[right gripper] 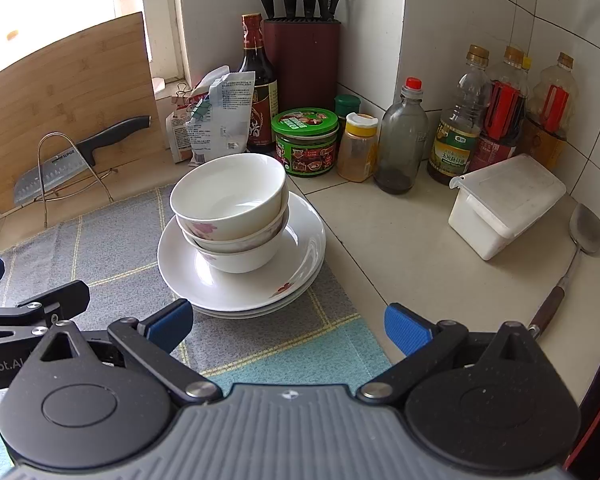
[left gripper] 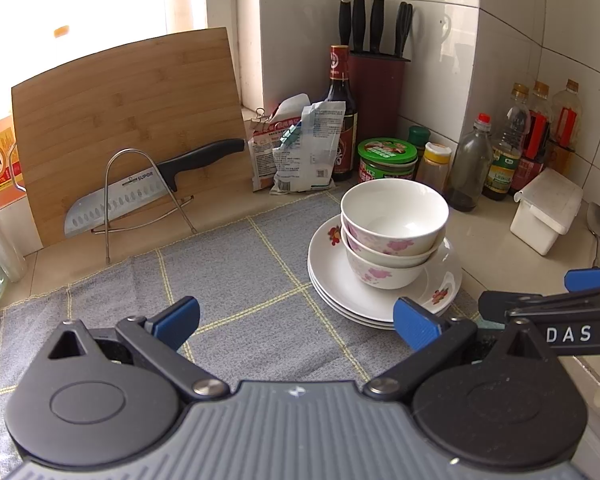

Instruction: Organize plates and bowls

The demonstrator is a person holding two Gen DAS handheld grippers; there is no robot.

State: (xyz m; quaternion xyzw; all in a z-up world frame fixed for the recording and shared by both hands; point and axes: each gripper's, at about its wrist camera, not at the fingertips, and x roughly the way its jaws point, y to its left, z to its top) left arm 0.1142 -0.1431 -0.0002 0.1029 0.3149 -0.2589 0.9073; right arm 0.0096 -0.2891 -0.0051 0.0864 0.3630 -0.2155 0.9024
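A: Where are the dishes sitting relative to the two tools?

B: The stack of bowls point(left gripper: 394, 232) stands on the pile of plates point(left gripper: 384, 300), which lies on the grey checked cloth point(left gripper: 236, 280) at its right edge. In the left wrist view the pile is ahead and to the right of the left gripper point(left gripper: 296, 320); its right blue finger pad sits just in front of the plate rim. In the right wrist view the bowls point(right gripper: 230, 216) and plates point(right gripper: 244, 280) are ahead and left of centre of the right gripper point(right gripper: 288, 326), near its left finger.

A: And the fingers?

B: Both pairs are spread wide, grasping nothing.

A: What are the dishes like?

B: Glossy white ceramic — three round bowls nested mouths up, with pink flower prints on their sides, leaning slightly. The plates are shallow and round, lying flat, with small red floral marks at the rim. Being round, they have no long axis; the stack's axis is roughly vertical.

A: Around them?

B: On the pale surface point(right gripper: 400, 248) behind are a green-lidded jar point(right gripper: 305, 140), a dark sauce bottle point(right gripper: 258, 88), a maroon knife block point(right gripper: 303, 60) and a white lidded box point(right gripper: 504, 204). To the left, a bamboo cutting board point(left gripper: 128, 120) leans upright, with a cleaver point(left gripper: 140, 192) on a wire rack in front.
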